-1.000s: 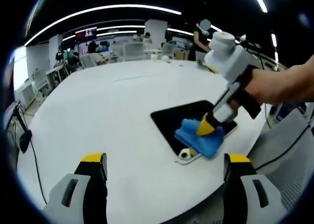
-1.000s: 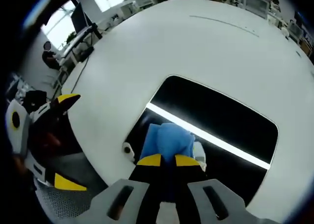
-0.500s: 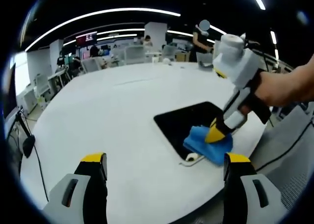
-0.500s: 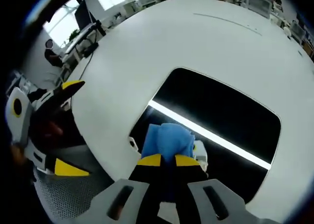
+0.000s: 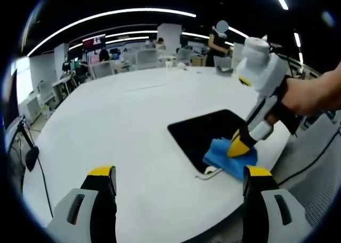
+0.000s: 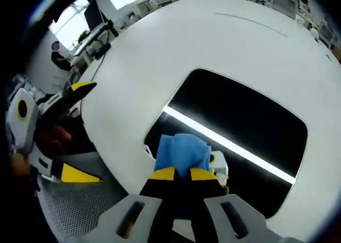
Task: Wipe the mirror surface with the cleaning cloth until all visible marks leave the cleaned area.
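The round white worktop carries the dark mirror flat near its right edge, within wiping reach. The right claw pinches the blue cleaning cloth against the mirror's near corner, apparently to rub there, while the left claw hangs spread and empty over the near rim, clear of the work.

Hidden under the blue cloth and the right gripper: the near corner of the mirror, any marks on the dark glass too faint to tell; cut off by the picture's edge, the left gripper; blurred beyond reading, the far office desks.
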Tool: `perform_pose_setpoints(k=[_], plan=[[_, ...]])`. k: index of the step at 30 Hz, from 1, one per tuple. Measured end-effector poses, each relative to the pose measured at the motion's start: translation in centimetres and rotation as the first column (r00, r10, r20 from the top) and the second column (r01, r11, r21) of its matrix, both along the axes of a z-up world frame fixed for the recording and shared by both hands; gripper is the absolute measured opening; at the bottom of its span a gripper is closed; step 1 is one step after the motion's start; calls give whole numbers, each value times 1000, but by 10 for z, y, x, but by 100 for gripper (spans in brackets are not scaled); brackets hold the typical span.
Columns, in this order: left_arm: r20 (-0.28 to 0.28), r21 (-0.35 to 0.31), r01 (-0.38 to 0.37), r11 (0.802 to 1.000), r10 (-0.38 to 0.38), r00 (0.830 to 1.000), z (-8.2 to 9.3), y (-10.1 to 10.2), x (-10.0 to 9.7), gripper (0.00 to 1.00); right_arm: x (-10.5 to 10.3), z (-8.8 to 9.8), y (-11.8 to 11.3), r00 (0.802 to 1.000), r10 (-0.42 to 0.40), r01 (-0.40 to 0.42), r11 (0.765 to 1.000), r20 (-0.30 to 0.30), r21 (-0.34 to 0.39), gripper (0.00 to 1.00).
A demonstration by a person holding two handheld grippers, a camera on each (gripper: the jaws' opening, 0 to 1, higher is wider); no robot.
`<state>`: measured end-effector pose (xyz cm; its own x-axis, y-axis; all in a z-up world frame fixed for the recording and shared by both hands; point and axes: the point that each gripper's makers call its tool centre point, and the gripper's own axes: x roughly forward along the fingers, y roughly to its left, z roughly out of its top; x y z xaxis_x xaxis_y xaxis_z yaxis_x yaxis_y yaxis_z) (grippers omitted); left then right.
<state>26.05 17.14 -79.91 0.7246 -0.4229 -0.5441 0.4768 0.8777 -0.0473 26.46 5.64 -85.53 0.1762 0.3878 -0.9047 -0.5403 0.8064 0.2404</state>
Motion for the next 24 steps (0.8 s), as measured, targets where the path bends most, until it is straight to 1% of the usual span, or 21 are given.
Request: perform_pose_setpoints(k=[4,9,24], plan=[[-2,4,1,1000,-1,1000,0,0,0,100,0,0,-4,1000,10,-10,1000,-5,-7,2],[1,10,14,1000,-14,1000,-1,-2,0,100,2,0,-16,1000,-10,10,1000,-10,-7,2],[4,13,17,1000,-17,1000,-1,-1,1,100,1,-1,-31,1000,-11,10,1000,-12,-15,2]])
